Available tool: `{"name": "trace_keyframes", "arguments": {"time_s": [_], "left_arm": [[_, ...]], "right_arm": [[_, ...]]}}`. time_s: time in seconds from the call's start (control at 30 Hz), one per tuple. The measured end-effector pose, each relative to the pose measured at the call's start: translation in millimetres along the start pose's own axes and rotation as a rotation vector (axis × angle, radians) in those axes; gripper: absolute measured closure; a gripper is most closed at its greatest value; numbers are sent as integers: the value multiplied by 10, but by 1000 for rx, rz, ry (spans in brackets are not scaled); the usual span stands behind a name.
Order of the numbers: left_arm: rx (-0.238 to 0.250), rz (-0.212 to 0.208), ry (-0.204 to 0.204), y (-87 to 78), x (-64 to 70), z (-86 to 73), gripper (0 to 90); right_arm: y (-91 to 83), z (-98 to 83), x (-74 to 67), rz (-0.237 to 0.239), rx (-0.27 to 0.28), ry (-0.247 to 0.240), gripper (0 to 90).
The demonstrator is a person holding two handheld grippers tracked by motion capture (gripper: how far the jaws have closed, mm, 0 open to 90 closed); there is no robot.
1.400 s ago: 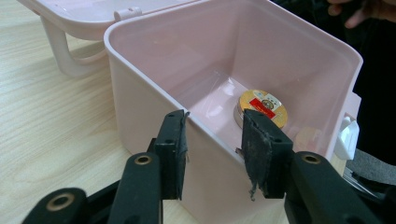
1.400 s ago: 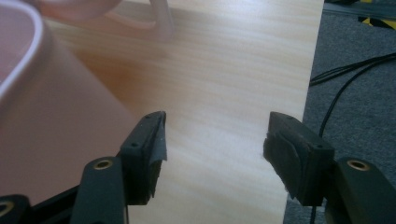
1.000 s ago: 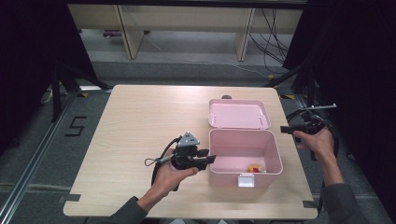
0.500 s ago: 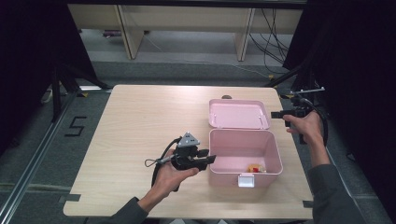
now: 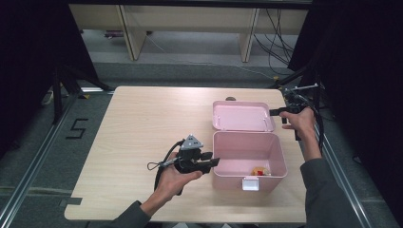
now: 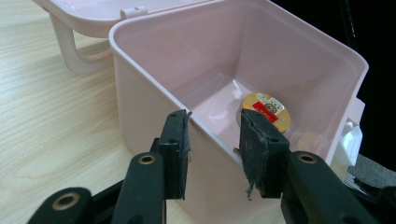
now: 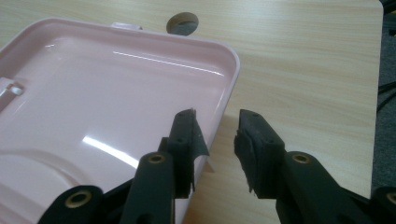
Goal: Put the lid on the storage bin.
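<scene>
High view: 1 pink box (image 5: 247,154), 1 open lid (image 5: 242,116), 2 claws, left claw (image 5: 215,162), right claw (image 5: 272,112).

Item: pink plastic box (image 5: 247,161), rectangular with rounded corners and smooth glossy walls, standing upright and open on the right half of the pale wood-grain surface (image 5: 152,123), near its front edge. A white latch (image 5: 250,183) sits at the middle of the front wall. Hinged lid (image 5: 242,116), same pink, lies swung fully back and flat behind the box, its inner face up, with a curved pink handle (image 6: 70,46) under it. Contents: one small round tin (image 6: 267,110), gold-rimmed with a red label, lying on the box floor toward the front right corner.
</scene>
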State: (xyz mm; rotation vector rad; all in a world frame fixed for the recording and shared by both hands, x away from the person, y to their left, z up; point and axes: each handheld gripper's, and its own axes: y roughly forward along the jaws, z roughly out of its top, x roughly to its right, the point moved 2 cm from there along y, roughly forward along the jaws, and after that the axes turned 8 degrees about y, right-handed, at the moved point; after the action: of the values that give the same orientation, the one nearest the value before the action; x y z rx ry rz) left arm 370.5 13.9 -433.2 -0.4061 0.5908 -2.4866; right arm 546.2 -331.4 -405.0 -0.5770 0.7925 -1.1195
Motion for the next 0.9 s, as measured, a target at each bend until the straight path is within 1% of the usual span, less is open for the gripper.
{"name": "trace_keyframes", "arguments": {"time_s": [0.03, 0.07, 0.1, 0.13, 0.17, 0.2, 0.23, 0.27, 0.3, 0.33, 0.37, 0.4, 0.43, 0.47, 0.5, 0.53, 0.57, 0.67, 0.7, 0.73, 0.77, 0.83, 0.87, 0.9], "left_arm": [[-1, 0, -1, -1, 0, 0, 621], [0, 2, -3, -1, 2, -1, 621], [1, 2, -4, 0, 2, -2, 621], [1, 2, -4, 0, 2, -2, 621], [1, 2, -5, 0, 2, -2, 621], [1, 2, -4, 0, 2, -2, 621], [1, 2, -4, 0, 2, -2, 621], [1, 2, -3, 0, 2, -2, 621], [1, 2, -3, 0, 2, -2, 621], [1, 4, -2, -1, 4, -2, 621], [1, 4, -2, -1, 4, -2, 622], [2, 6, -2, -1, 5, -3, 622], [2, 6, -2, -1, 5, -3, 622], [1, 6, -1, -1, 5, -3, 622], [-1, 7, -1, -4, 5, -3, 622], [-1, 8, -2, -4, 5, -4, 623], [-2, 11, 2, -6, 8, -4, 624], [-1, 16, 4, -7, 11, -3, 627], [0, 13, 3, -10, 13, -3, 631], [0, 13, 3, -10, 13, -3, 633], [1, 15, 4, -10, 16, -3, 633], [1, 10, 4, -11, 15, -3, 635], [1, 10, 5, -12, 15, -3, 635], [1, 10, 5, -12, 15, -3, 635]], "right_arm": [[28, 2, -17, -9, 0, 28, 689], [55, 11, -20, 3, -20, 50, 697], [65, 22, -7, -17, -36, 41, 709], [65, 22, -7, -17, -36, 41, 709], [85, 31, 4, -27, -33, 30, 718], [112, 40, -12, -15, -49, 47, 727], [112, 40, -12, -15, -49, 47, 727], [128, 54, 4, -32, -43, 17, 727], [143, 60, -9, -35, -41, 23, 727], [169, 79, -17, -33, -34, 15, 746], [169, 80, -35, -24, -56, 32, 752], [169, 80, -35, -24, -56, 32, 752], [176, 85, -49, -29, -64, 44, 760], [183, 98, -36, -37, -55, 19, 764], [211, 101, -47, -38, -33, 30, 766], [231, 109, -34, -53, -11, 13, 768], [206, 125, -33, -48, -68, 26, 778], [220, 133, -33, -62, -66, 33, 782], [229, 134, -57, -57, -83, 66, 783], [229, 134, -57, -57, -83, 66, 783], [241, 142, -33, -69, -76, 39, 783], [250, 149, -46, -79, -83, 47, 788], [265, 154, -49, -92, -90, 40, 793], [265, 154, -49, -92, -90, 40, 793]]}}
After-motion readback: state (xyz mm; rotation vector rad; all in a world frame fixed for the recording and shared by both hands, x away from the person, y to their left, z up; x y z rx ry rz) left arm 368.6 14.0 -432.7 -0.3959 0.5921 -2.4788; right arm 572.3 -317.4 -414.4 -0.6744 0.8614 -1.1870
